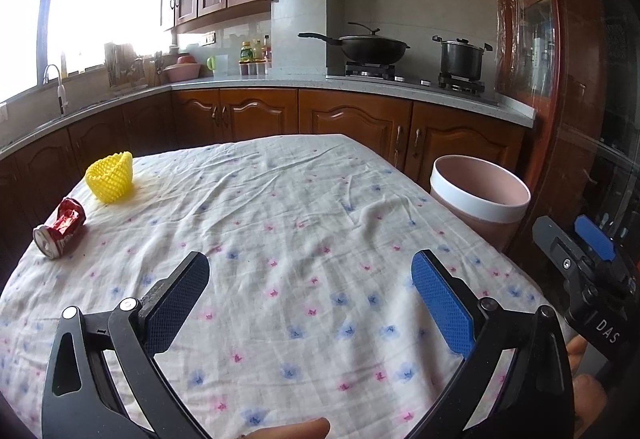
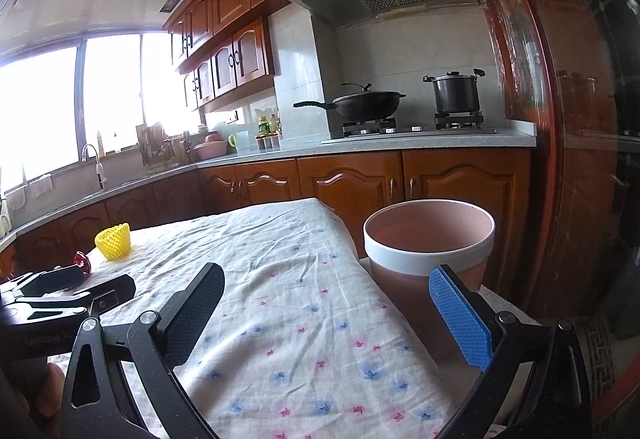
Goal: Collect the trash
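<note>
Trash is seen at the far left corner of the bench (image 1: 280,199): a crushed red can (image 1: 60,229) lying on its side with its silver end toward the camera, and just beyond it a yellow foam net sleeve (image 1: 110,177) standing open-mouthed. The two are near each other but apart. A pink bin (image 1: 480,199) with a white rim band stands beside the right edge of the bench, its mouth open upward; as much of its inside as can be seen shows nothing, though the bottom is hidden. The left gripper (image 1: 310,291) is held spread wide over the cloth with nothing between its blue pads, and the right gripper (image 2: 328,313) is likewise spread wide and empty, close to the bin. Whether other pieces have been binned cannot be judged from this scene. For any pickup of the can, a grip across its dented middle is advised, since thin creased metal is slick and may roll on its rounded side. The foam net is soft, light and springy; a gentle pinch on one wall should be enough, though it may be squashed flat. The flowered cloth is thin and wrinkled, so a low approach risks catching a fold and dragging it.
</note>
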